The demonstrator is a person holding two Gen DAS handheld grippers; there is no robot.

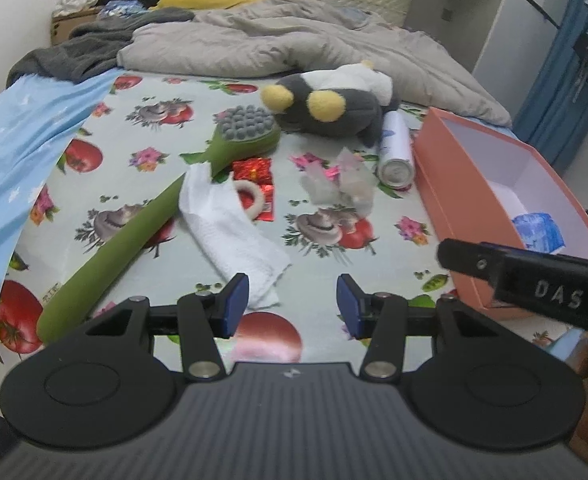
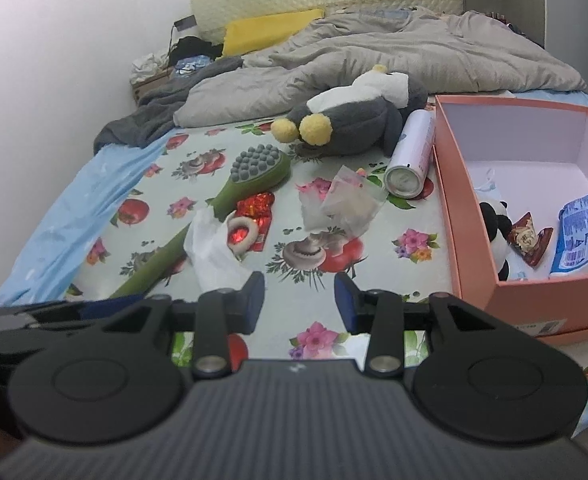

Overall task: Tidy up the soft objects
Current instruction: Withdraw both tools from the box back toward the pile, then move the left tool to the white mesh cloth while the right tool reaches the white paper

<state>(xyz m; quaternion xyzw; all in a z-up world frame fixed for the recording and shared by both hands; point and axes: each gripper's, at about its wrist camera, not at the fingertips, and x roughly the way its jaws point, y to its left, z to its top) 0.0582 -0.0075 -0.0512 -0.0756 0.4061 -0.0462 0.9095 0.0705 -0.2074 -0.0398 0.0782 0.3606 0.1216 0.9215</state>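
Observation:
A grey, white and yellow plush toy (image 1: 334,100) (image 2: 354,124) lies at the far side of the patterned cloth. A white towel (image 1: 230,224) (image 2: 214,252) lies just beyond my left gripper (image 1: 293,306), which is open and empty. My right gripper (image 2: 299,304) is open and empty over the cloth; part of it shows in the left wrist view (image 1: 534,284). The pink box (image 1: 474,184) (image 2: 450,200) on the right holds a panda plush (image 2: 498,236), a blue pack (image 2: 586,232) and a brown packet (image 2: 530,240).
On the cloth lie a green massage brush (image 1: 142,224) (image 2: 250,184), a red packet (image 1: 258,176) with a cream ring (image 2: 242,236), a clear crumpled bag (image 1: 342,184) (image 2: 342,200) and a white spray can (image 1: 394,148) (image 2: 410,156). A grey duvet (image 1: 294,44) is heaped behind.

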